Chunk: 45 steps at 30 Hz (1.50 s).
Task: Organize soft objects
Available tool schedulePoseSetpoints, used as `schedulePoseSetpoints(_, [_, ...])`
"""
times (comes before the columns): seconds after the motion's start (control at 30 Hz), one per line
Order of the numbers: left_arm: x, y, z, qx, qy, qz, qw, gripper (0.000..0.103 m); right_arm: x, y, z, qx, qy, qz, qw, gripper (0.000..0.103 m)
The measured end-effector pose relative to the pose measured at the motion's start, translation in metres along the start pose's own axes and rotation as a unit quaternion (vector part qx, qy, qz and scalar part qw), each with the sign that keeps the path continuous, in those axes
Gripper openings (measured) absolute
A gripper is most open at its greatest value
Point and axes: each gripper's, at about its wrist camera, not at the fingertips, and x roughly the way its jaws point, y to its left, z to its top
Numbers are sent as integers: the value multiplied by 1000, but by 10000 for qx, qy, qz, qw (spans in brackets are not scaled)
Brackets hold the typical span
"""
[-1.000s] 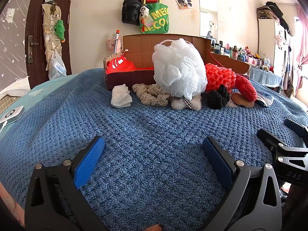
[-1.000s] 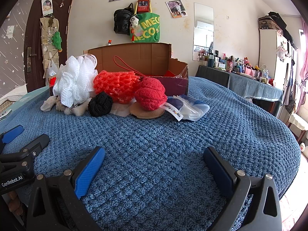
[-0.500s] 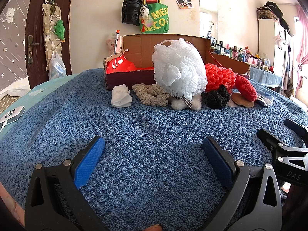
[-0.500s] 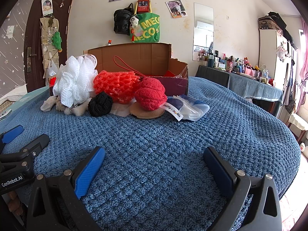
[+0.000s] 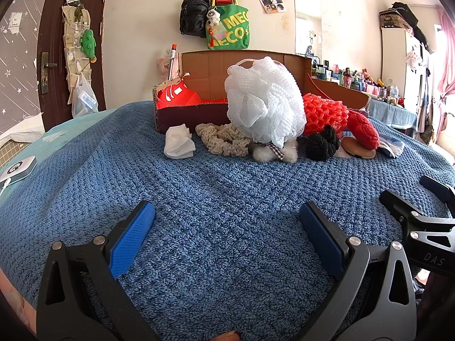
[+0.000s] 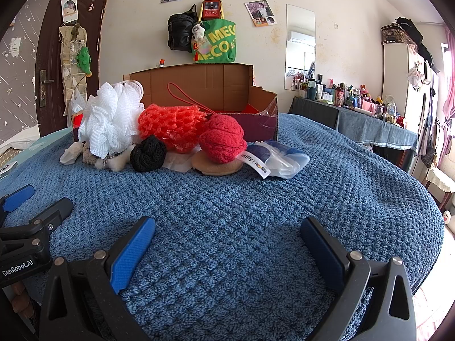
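A row of soft things lies on the blue blanket in front of an open cardboard box: a white cloth, a beige knit piece, a big white mesh puff, a black puff, an orange mesh puff, a red knit ball on a brown pad, and a plastic bag. My left gripper and right gripper are both open and empty, low over the blanket, well short of the pile.
A desk crowded with bottles stands at the right. Bags hang on the wall behind the box. A small white device lies at the bed's left edge. The bed drops off at the right.
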Motion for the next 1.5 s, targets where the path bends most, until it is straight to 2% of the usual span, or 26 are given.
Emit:
schedulePoseSetpoints(0.97, [0, 0, 0, 10, 22, 4, 10000, 103, -2, 2, -1, 12, 37, 9, 10000, 103])
schedulePoseSetpoints(1.27, [-1, 2, 10, 27, 118, -40, 9999, 103, -2, -4, 10, 113, 71, 106, 9999, 103])
schedulePoseSetpoints(1.5, [-8, 5, 21, 72, -37, 17, 10000, 103, -7, 2, 28, 49, -86, 164, 9998, 103])
